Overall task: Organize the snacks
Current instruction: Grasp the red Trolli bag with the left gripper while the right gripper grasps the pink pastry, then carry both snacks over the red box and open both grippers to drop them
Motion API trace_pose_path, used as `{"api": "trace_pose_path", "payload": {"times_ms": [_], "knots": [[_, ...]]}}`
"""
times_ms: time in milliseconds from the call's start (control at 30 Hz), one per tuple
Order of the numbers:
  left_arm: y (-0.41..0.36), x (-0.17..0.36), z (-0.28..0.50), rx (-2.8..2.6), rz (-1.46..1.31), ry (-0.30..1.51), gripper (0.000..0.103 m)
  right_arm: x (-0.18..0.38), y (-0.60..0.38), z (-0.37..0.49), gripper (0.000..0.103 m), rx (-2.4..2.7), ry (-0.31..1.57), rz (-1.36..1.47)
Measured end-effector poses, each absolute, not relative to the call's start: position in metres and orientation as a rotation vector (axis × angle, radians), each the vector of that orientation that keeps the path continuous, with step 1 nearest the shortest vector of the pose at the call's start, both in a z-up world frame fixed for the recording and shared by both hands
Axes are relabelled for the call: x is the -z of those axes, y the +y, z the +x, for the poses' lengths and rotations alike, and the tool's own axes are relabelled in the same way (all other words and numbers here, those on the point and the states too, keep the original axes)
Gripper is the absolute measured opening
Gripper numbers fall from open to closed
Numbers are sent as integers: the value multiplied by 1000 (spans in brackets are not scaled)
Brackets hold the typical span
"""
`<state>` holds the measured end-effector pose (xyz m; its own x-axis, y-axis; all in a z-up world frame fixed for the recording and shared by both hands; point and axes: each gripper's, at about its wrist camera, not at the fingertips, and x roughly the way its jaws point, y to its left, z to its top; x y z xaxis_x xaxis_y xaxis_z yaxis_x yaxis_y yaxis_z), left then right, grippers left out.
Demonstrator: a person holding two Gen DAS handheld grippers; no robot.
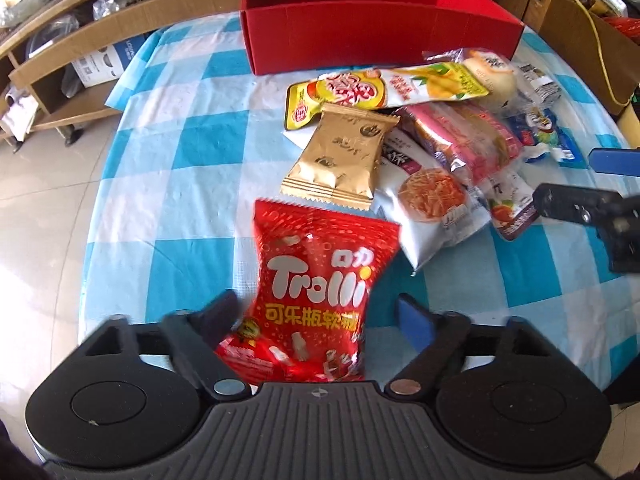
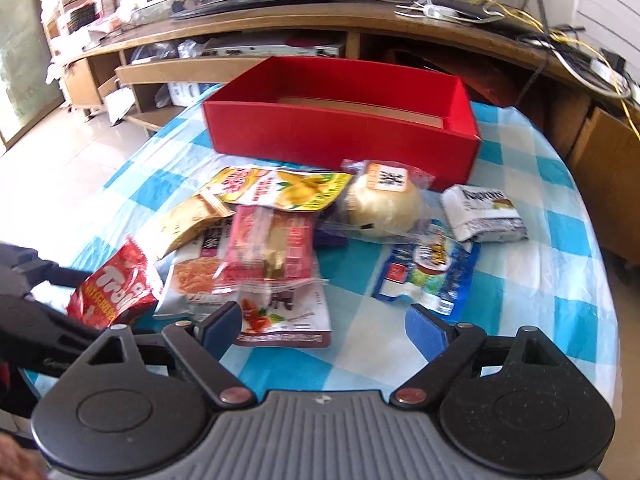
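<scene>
Blue-and-white checked cloth on the table (image 1: 192, 148), tiled floor to one side, cluttered wooden shelves along the back.

Nearest to me, my left tongs (image 1: 320, 314) are spread wide with the red Trolli gummy bag (image 1: 316, 296) sitting between the fingers. The left finger looks like it's right at the bag's edge, the blue-padded right finger is clear of it, so no real grip. My right tongs (image 2: 324, 326) are gaping too, nothing in them, and hang over the near edge of the snack pile, just above a small sachet with a red picture (image 2: 284, 320).

Past the Trolli bag is the pile itself: a gold packet (image 1: 340, 156), a white bag with noodles pictured on it (image 1: 432, 204), and a pink clear-wrapped pack (image 2: 272, 248) lying on top of that noodle bag. Right of the pile there's a blue-and-white pouch (image 2: 428, 276) and, a bit apart, a white packet (image 2: 484, 212). Further back a yellow-green pouch (image 2: 288, 188) lies next to a round bun in clear wrap (image 2: 380, 204).

At the far end stands the red box (image 2: 340, 136), open on top; I can only see its bare cardboard bottom. The bun's wrapper sits just in front of its wall.
</scene>
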<state>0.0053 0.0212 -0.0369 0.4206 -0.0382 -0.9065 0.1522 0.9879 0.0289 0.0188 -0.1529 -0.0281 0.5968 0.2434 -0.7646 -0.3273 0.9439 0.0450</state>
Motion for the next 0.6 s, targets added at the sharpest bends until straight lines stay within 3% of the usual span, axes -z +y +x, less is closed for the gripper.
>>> {"api": "trace_pose_path", "payload": {"times_ms": [33, 133, 400, 600], "knots": [[22, 35, 5, 126, 96, 1128, 67, 28, -156, 22, 94, -325, 881, -90], [27, 31, 3, 148, 27, 1130, 62, 27, -161, 27, 92, -315, 900, -71], [32, 29, 5, 195, -67, 1125, 60, 10, -126, 64, 92, -391, 918, -107], [34, 30, 10, 215, -92, 1127, 61, 36, -78, 103, 92, -409, 1015, -263]]}}
